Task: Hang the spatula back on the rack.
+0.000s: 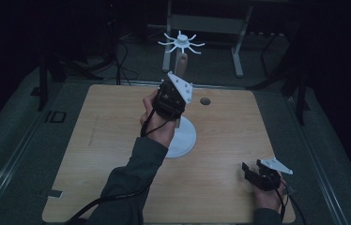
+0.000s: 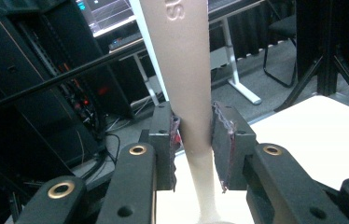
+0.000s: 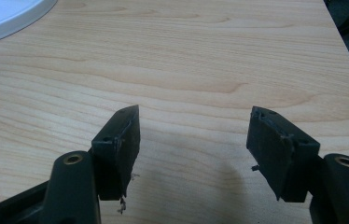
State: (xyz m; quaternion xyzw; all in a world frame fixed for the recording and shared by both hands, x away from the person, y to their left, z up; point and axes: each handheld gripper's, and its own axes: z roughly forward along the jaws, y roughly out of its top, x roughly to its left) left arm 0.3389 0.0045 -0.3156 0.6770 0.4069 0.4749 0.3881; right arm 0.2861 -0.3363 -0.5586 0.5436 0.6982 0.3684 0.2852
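The wooden surface [image 1: 117, 140] holds a white stand [image 1: 183, 138] near its middle, and maybe a small dark hole [image 1: 205, 101] at one o'clock.

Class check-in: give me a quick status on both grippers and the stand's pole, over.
Left gripper around the stand's pole, pads at its sides, grip unclear. Right gripper open, empty, low over the table. Nothing in the way.

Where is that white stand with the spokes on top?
In the high view the stand rises mid-table, toward the far edge; the left gripper has its jaws around the stand's post.
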